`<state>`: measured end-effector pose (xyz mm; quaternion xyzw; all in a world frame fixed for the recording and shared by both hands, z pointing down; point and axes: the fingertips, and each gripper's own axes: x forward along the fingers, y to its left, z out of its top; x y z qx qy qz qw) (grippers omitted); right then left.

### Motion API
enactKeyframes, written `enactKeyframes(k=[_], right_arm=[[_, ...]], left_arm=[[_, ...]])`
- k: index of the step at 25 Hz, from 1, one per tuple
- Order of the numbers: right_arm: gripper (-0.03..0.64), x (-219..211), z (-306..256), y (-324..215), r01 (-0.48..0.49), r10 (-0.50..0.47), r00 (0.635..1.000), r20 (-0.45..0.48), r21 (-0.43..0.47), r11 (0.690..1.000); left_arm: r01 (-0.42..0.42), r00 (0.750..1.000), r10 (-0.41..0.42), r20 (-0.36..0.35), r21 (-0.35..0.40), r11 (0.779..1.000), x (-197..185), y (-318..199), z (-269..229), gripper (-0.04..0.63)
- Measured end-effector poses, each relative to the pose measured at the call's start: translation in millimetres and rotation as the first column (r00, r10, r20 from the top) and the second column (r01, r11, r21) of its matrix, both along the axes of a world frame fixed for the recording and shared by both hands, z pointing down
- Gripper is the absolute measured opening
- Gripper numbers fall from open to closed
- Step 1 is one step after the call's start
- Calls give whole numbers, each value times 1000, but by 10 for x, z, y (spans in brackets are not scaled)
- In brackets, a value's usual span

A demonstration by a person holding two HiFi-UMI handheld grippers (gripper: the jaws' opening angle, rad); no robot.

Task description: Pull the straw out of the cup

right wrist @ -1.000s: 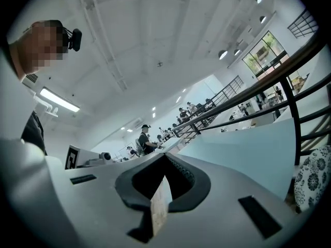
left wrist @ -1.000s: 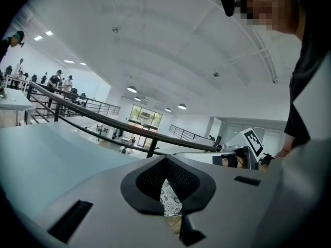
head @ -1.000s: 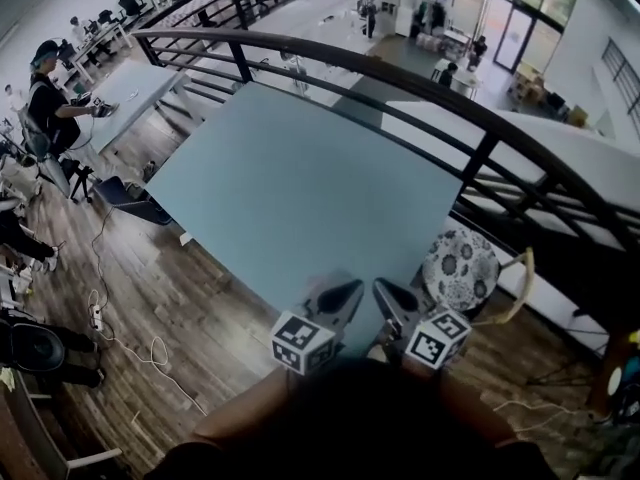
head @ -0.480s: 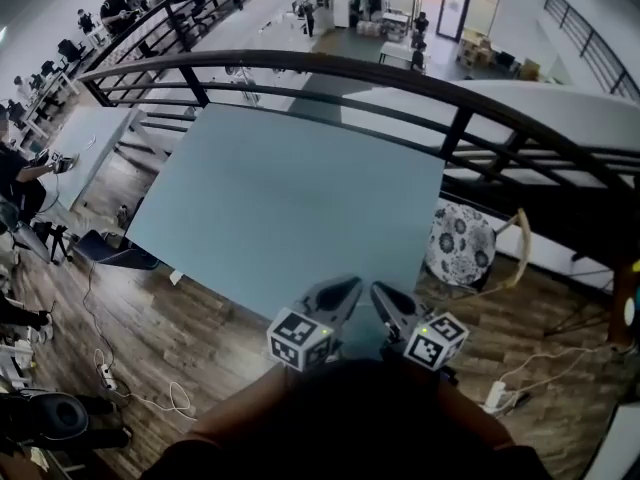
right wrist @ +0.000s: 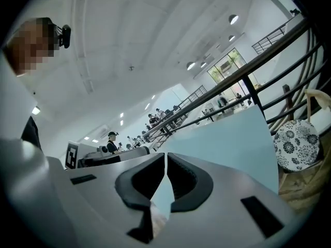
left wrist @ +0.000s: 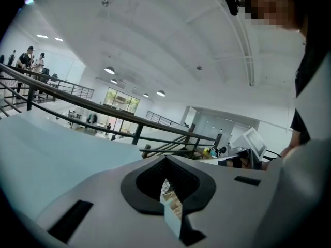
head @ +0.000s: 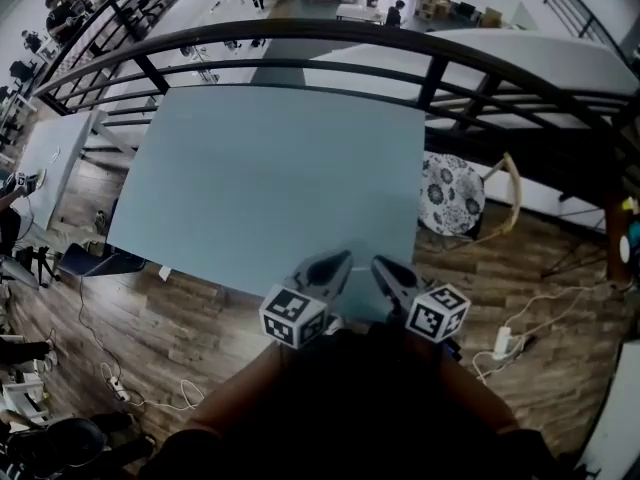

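2 claws, left claw and right claw, 1 table, 1 chair

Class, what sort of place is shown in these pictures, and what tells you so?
Probably a mezzanine in a large open workspace: a black railing edges the wooden floor, a blue table stands beside it, and people gather beyond it.

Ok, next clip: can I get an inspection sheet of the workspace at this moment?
Surface: light blue table, bare.
Job's things: cup and straw, nothing seen.
Clutter: nothing seen.
Grippers: left gripper and right gripper both shut and empty, at the table's near edge.
Cables: white cable and power strip on the wood floor.
Surroundings: black railing, chair with floral cushion, people at far desks.
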<state>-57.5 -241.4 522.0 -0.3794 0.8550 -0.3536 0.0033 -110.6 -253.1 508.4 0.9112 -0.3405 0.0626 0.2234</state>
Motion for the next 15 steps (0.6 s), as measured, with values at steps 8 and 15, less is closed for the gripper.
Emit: enactKeyframes(k=[8,15], right_arm=[[12,15,490,53,-46,46,999,-6,-143,989],[37,23,962,158,-55,54,998,-12,-256,965]], left_arm=[[-12,1000,12,3,-51,999,-117,37,222,11],[1,1000,-2,-2,-54,999,-169,65,293,11]])
